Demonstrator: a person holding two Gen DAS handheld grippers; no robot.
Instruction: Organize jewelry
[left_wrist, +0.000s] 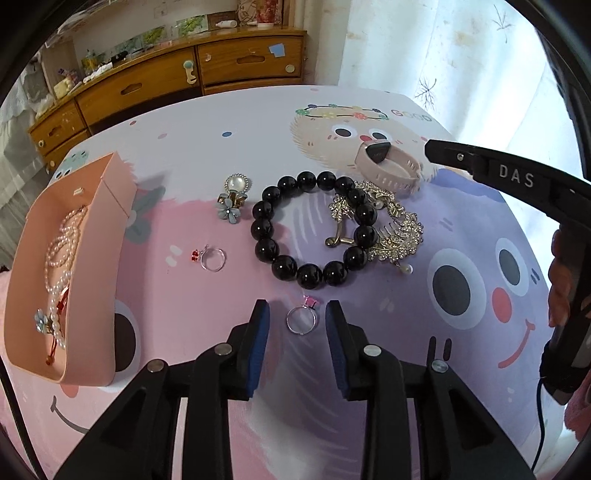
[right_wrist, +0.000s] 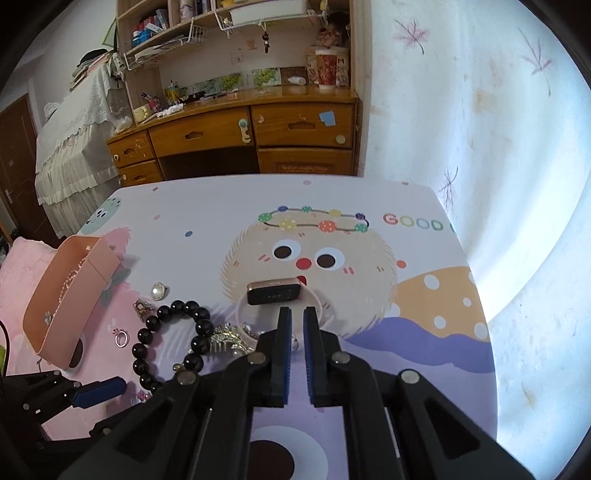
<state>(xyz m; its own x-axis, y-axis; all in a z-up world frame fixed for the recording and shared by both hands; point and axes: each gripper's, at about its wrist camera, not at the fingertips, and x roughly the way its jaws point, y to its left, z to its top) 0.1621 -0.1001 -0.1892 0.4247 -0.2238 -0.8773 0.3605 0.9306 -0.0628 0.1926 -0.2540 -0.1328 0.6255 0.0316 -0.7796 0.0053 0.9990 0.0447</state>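
Observation:
My left gripper is open, its fingers either side of a silver ring with a pink stone lying on the table. A second ring with a red stone lies further left. A black bead bracelet, a gold rhinestone hair comb, a pearl brooch with a blue flower and a pink smartwatch lie beyond. The peach box at left holds pearl strands. My right gripper is nearly closed with a narrow gap, empty, just short of the smartwatch.
The table wears a cartoon-print cloth. A wooden desk with drawers stands beyond the far edge, a white curtain at the right. The right gripper's body reaches in over the table's right side.

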